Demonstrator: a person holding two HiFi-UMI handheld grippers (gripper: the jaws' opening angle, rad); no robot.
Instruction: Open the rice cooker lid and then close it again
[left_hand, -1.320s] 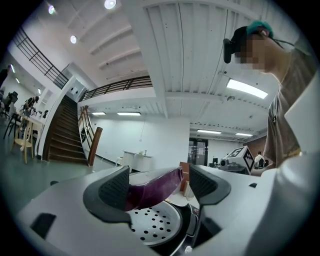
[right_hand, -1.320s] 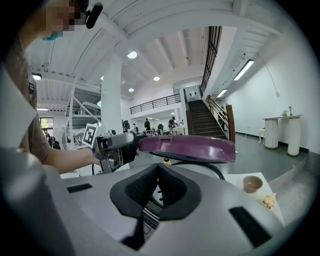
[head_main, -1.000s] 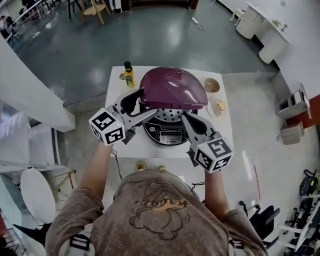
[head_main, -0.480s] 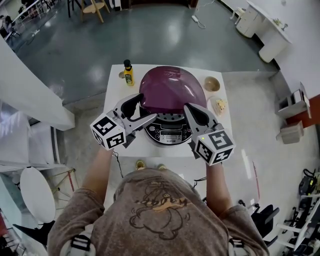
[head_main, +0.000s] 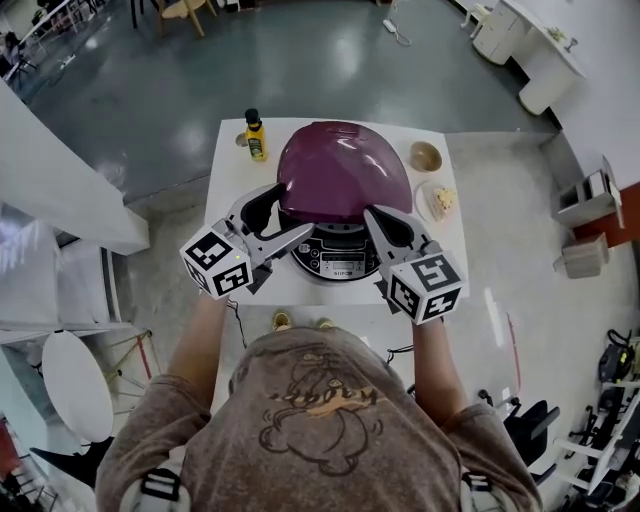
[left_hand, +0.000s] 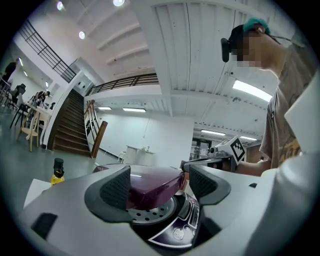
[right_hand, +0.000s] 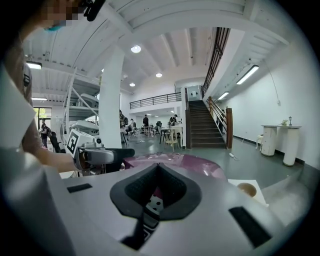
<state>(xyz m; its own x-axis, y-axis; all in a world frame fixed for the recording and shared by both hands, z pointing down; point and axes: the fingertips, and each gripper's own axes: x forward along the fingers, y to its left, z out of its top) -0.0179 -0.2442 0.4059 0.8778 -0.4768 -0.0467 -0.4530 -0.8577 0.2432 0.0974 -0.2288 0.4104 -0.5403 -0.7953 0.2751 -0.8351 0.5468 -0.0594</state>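
Observation:
The rice cooker stands on a white table. Its purple lid is lowered but still ajar at the front. In the left gripper view the lid's front edge hangs over a perforated inner plate. My left gripper is open at the cooker's front left, and the lid's corner shows between its jaws. My right gripper is shut at the front right, beside the lid. In its own view the right gripper has its pads meeting in front of the lid.
A yellow bottle stands at the table's back left. A small bowl and a plate with food sit to the right of the cooker. Grey floor surrounds the table, with white furniture at the far right.
The purple lid has swung down from raised to almost closed. Both grippers have stayed at the cooker's front corners, the right one shifting slightly up and inward.

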